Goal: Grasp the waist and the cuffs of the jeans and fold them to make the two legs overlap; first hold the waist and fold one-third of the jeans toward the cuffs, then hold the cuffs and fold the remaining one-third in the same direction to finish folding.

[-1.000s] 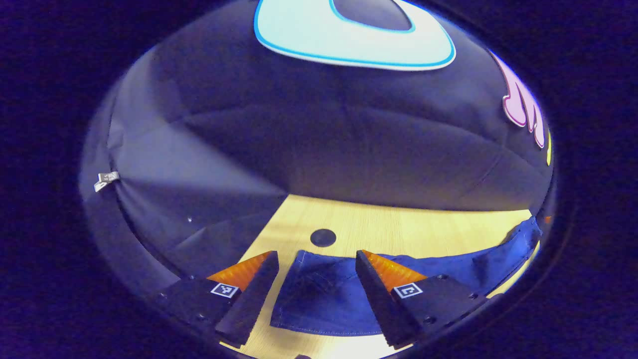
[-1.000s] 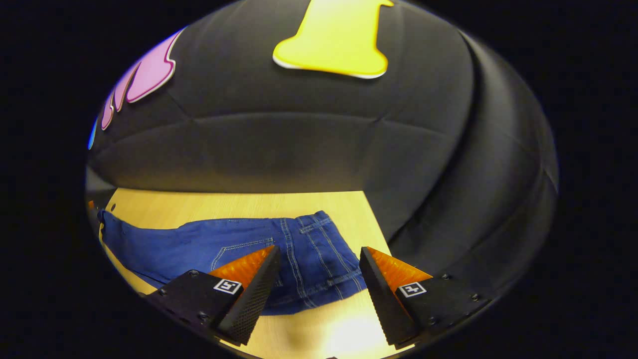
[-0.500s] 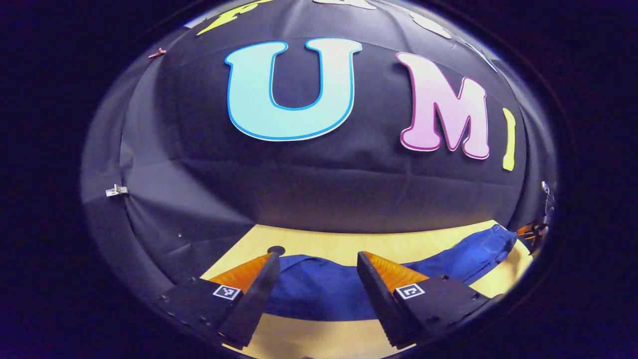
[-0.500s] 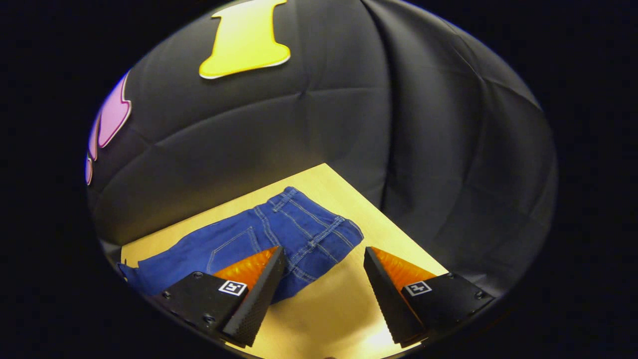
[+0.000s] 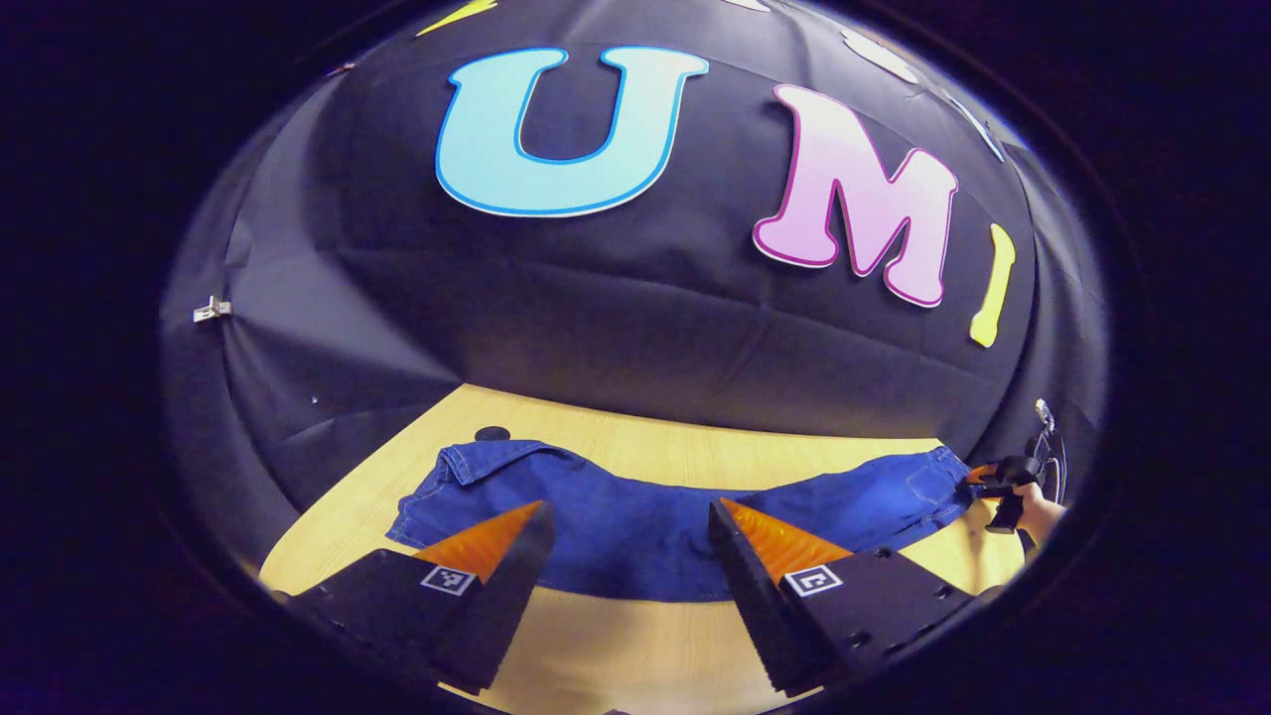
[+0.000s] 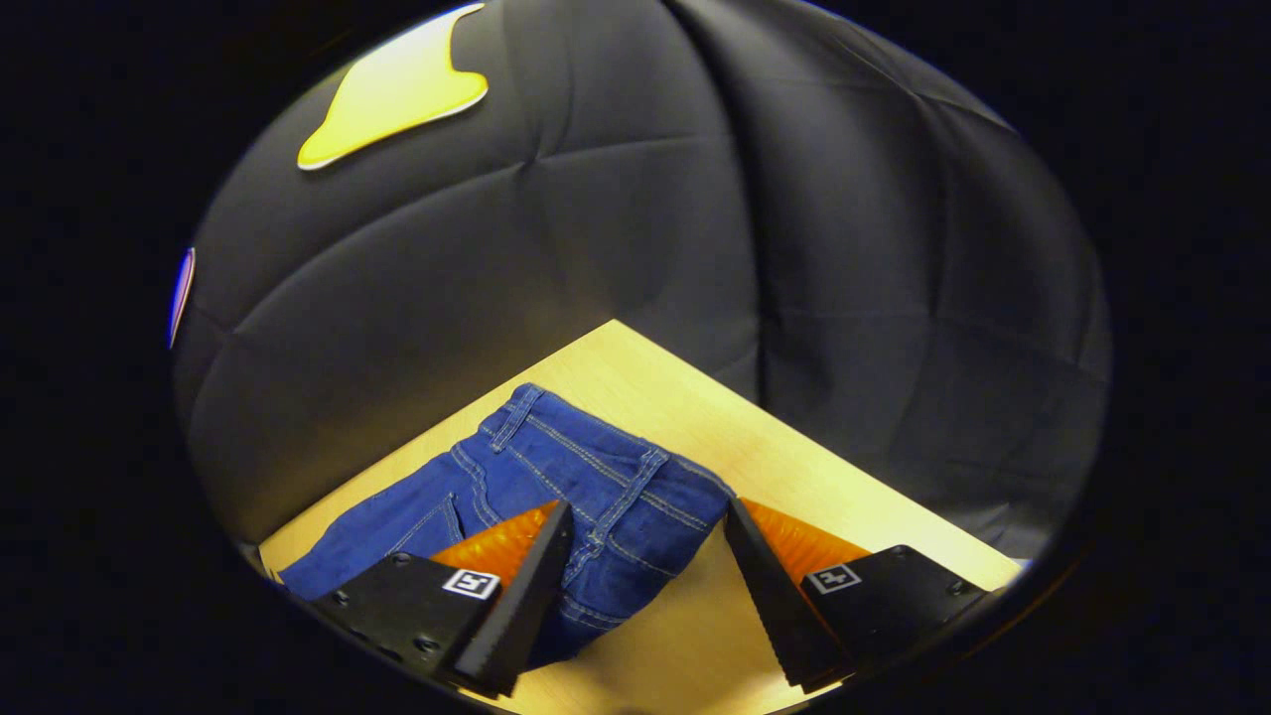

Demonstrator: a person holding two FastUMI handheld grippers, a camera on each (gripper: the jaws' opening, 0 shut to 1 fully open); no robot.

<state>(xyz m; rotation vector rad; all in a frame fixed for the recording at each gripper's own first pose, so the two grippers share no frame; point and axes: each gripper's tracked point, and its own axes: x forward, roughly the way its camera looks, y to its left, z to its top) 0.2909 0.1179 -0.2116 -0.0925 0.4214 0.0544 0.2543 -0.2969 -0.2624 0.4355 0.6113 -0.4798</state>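
Note:
Blue jeans point(image 5: 635, 521) lie stretched in a long strip across the wooden table point(image 5: 635, 645). Their cuffs point(image 5: 467, 467) are at the left and the waist point(image 5: 928, 492) at the right in the left gripper view. My left gripper point(image 5: 628, 516) is open, hovering by the near edge of the legs' middle. In the same view my right gripper point(image 5: 993, 484), held by a hand, sits at the waist end. In the right gripper view the waist point(image 6: 596, 477), with its belt loops, lies between the open fingers of my right gripper point(image 6: 647, 506).
A round black hole point(image 5: 492, 434) marks the table just behind the cuffs. Black cloth walls stand close behind and beside the table, and a metal clip point(image 5: 207, 311) hangs on the left wall. The table's corner point(image 6: 616, 328) lies just beyond the waist.
My left gripper has pulled back from the cuffs, so the whole length of the jeans shows. My right gripper has swung toward the waist and moved closer. Both have stayed open.

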